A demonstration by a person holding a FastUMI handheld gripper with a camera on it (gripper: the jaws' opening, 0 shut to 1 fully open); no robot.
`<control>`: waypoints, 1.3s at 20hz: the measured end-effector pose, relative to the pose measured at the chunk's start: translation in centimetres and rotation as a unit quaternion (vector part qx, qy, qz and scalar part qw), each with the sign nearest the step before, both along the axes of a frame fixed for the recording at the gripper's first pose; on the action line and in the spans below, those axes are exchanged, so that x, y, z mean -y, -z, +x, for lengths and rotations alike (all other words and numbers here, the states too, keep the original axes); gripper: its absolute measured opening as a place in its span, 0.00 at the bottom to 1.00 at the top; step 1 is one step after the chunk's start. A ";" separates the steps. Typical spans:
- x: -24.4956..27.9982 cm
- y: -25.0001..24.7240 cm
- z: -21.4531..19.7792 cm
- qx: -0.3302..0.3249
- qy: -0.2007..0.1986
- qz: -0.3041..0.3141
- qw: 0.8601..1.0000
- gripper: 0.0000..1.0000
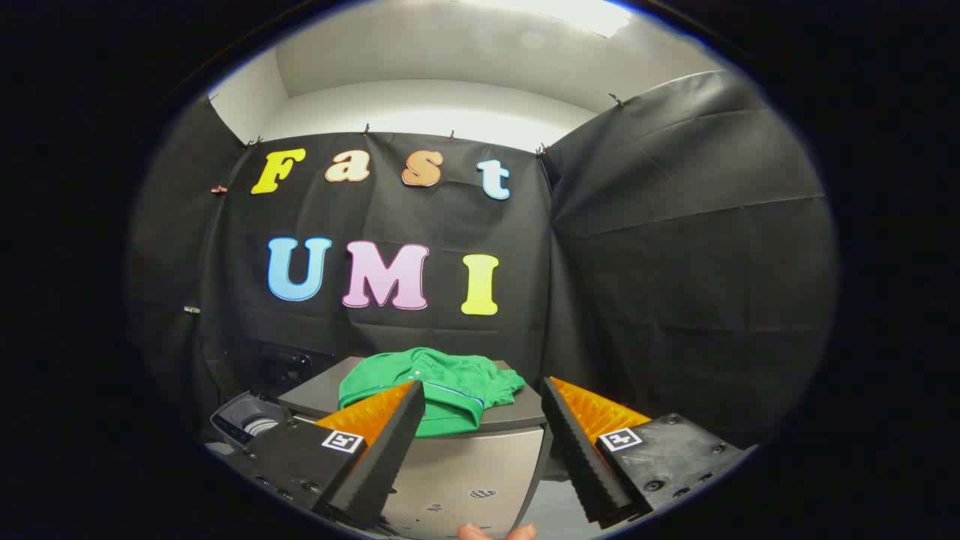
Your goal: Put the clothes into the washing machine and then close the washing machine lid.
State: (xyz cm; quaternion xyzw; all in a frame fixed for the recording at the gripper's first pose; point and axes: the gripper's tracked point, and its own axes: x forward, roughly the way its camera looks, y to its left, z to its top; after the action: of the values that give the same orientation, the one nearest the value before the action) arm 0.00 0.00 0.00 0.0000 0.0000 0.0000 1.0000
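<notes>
Starting at the left, we see a dark, rounded tub opening [251,421] low beside a grey box-like unit [465,469], which we take to be part of the washing machine, though we cannot tell its lid from here. On the unit's flat dark top [319,397] lies a crumpled green garment [442,390], its long axis running across our view from left to right; a folded edge with a thin pale stripe faces us, and a loose flap trails off toward the right. Our gripper [480,405] hangs in front of it with the fingers [390,442] spread wide apart, gripping nothing, the garment just beyond and between their tips. Fingertips of a person's hand [495,531] peek in below. Behind and to the right, black cloth [675,262] walls the booth under a white ceiling [450,52].
</notes>
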 end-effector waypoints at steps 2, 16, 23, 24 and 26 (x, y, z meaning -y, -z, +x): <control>-0.8 -0.4 -0.1 0.003 -0.007 -0.004 1.000 0.98; -1.6 0.2 0.3 -0.007 -0.015 -0.007 1.000 0.98; -1.2 0.6 0.4 -0.013 -0.013 -0.002 1.000 0.98; -1.2 0.7 0.4 -0.014 -0.013 -0.001 1.000 0.98; -1.3 0.8 0.6 -0.018 -0.015 0.003 1.000 0.98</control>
State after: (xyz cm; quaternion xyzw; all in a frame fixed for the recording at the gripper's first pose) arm 0.57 1.32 -0.75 0.0031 0.0183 0.0153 0.9997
